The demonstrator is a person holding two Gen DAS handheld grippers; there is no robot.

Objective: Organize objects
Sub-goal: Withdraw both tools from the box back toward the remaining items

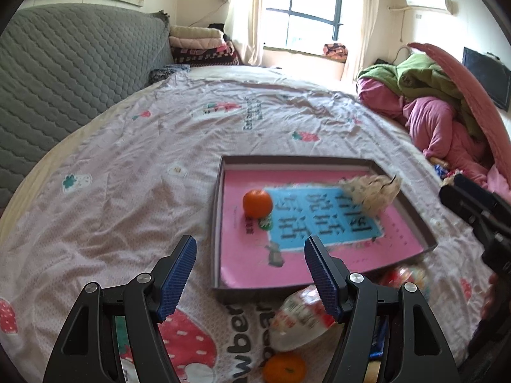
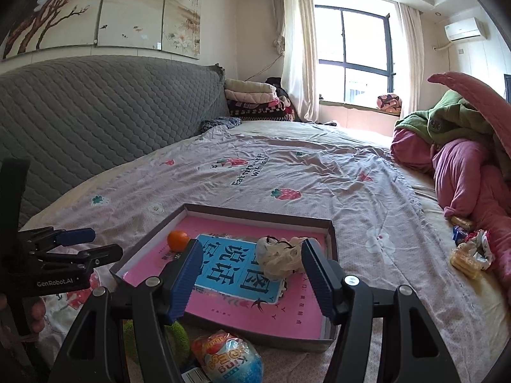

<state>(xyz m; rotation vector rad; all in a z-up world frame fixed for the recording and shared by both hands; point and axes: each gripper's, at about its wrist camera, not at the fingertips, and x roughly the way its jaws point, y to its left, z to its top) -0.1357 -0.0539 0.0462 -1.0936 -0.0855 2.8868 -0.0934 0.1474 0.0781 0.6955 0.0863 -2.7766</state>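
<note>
On the bed, over a pale sheet (image 1: 127, 146) printed with strawberries, lies a shallow dark-walled box (image 1: 220, 191) whose floor is covered by a pink book with a blue panel (image 1: 322, 220). Inside the box an orange (image 1: 257, 203) sits near the left wall, touching the book's blue panel edge, and a crumpled cream-coloured bundle (image 1: 373, 193) rests toward the far right corner.

The left gripper (image 1: 250, 271) hovers with its jaws spread wide and nothing between the blue pads; its opening straddles the box's near left corner. Just in front of the box's near wall, crowding the way, lie a clear snack bag with red print (image 1: 303, 316), a second orange (image 1: 283, 367) and a blurred red packet (image 1: 405, 276).

The right gripper (image 2: 249, 274) also stands well open and empty, pointing over the near wall at the cream bundle (image 2: 281, 258), which shows between its fingers but apart from them. Below it lie a colourful round packet (image 2: 228, 359) and something fuzzy and green (image 2: 177, 335), partly hidden by the left finger.

Farther right on the sheet, well apart from the box, sit wrapped biscuits (image 2: 468, 258) beside a heap of pink and green bedding (image 2: 463, 166). A grey quilted headboard (image 2: 95, 121) runs along the left.
</note>
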